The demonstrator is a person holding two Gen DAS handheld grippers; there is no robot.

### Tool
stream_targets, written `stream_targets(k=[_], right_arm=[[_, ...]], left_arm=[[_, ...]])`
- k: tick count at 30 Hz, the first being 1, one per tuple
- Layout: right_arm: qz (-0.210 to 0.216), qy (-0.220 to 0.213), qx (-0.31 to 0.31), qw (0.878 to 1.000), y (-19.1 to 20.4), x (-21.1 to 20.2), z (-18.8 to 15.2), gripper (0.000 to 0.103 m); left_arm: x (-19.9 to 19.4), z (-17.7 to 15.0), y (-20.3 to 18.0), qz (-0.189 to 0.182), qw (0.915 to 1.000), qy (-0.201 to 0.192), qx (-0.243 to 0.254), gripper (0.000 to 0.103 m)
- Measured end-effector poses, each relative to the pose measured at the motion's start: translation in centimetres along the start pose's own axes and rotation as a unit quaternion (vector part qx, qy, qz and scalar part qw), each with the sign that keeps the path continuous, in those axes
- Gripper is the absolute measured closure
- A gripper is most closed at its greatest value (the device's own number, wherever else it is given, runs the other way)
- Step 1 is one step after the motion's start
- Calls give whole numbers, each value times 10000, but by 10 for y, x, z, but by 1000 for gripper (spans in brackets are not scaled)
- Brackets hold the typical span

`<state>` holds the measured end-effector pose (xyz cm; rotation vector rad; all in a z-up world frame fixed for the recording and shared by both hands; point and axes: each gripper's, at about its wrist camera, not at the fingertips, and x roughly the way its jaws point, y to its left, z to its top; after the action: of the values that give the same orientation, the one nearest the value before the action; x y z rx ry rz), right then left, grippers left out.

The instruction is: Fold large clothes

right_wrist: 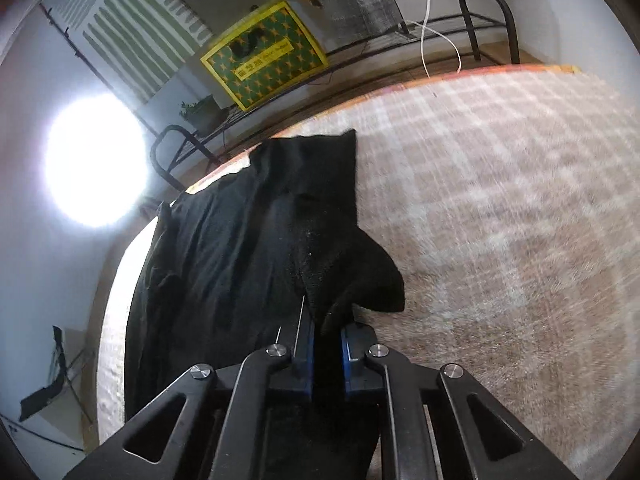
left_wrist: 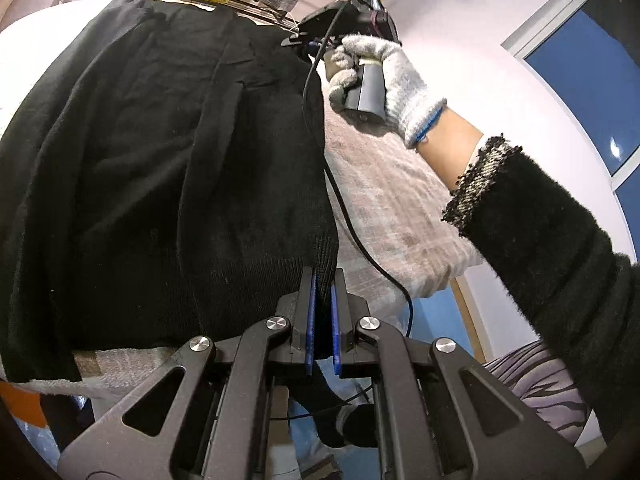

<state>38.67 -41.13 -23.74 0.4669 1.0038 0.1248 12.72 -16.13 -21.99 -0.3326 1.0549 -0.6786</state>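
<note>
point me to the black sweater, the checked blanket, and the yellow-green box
black sweater (left_wrist: 152,184): left wrist view, middle of the spread knit body.
checked blanket (right_wrist: 500,184): right wrist view, bare stretch right of the sweater.
yellow-green box (right_wrist: 262,66): right wrist view, centre of its patterned face.

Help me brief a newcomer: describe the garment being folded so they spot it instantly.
Find the plaid beige blanket covering the work surface. On it lies a black knit sweater, the only dark garment there, with a ribbed hem.
</note>
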Motion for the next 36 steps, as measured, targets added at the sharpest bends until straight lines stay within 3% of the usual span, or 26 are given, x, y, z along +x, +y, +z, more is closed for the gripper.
stream_targets(k=[12,21,26,29,30,31,36], right_arm=[[-372,-43,-817,9960,92,8,7,96],[-501,286,-1933,9794,194,65,-16,97],[-687,552,-2301,9692,218,98,-33,96],[-533,711,-2419,9662,215,102,-35,91],[-376,709,-2362,9684,215,97,-33,82],[-108,701,-2282,9710,213,92,-29,68],[1048,325,-1771,9781,191,48,-8,51]], left_arm=[[-16,-4,32,-158,9985,-122,-513,99],[-24,-13,65,-125,9944,-116,-1045,99],[-28,-16,72,-82,9933,-136,-1147,99],[-28,-18,69,6,9945,-147,-1037,99],[-29,-17,70,11,9946,-152,-1030,99],[-30,-17,72,11,9944,-157,-1043,99],[-28,-17,69,84,9940,-186,-1075,99]])
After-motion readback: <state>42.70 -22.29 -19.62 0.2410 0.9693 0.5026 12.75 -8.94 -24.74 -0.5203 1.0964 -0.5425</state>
